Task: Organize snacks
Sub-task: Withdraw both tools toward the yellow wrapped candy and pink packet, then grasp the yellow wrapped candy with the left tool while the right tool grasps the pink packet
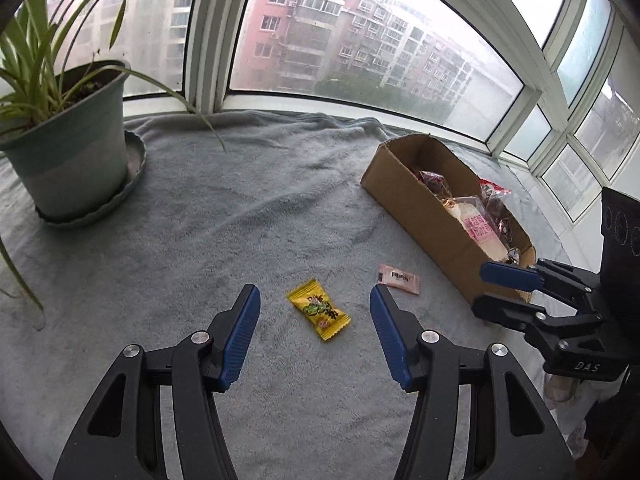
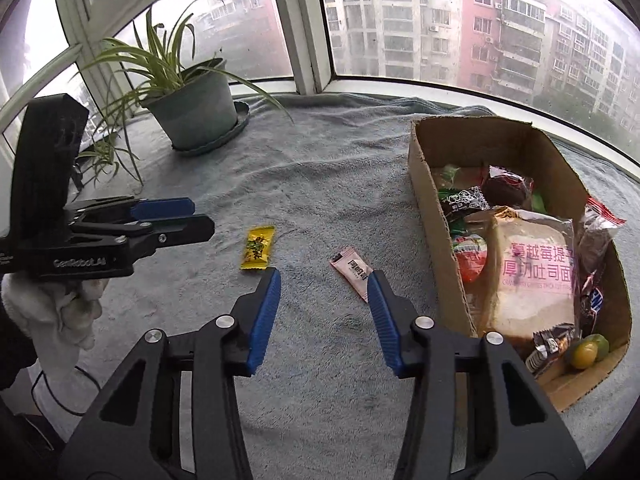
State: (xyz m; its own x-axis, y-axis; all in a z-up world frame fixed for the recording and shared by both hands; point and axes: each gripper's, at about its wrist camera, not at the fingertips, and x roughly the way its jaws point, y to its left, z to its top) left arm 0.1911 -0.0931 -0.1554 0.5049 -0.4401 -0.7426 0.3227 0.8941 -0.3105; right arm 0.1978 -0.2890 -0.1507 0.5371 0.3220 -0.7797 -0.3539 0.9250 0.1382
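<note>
A yellow candy packet (image 1: 319,311) lies on the grey towel, between and just beyond the open jaws of my left gripper (image 1: 315,296). It also shows in the right wrist view (image 2: 256,247). A pink sachet (image 1: 399,278) lies to its right, near the cardboard box (image 1: 420,216). In the right wrist view the pink sachet (image 2: 353,272) lies just ahead of my open, empty right gripper (image 2: 324,279), close to its right finger. The cardboard box (image 2: 436,220) holds several snacks, including a bread bag (image 2: 532,276).
A potted plant (image 1: 72,148) on a saucer stands at the back left of the grey towel (image 1: 240,208); it also shows in the right wrist view (image 2: 196,112). Window frames (image 1: 204,40) rise behind the ledge. Each gripper appears in the other's view.
</note>
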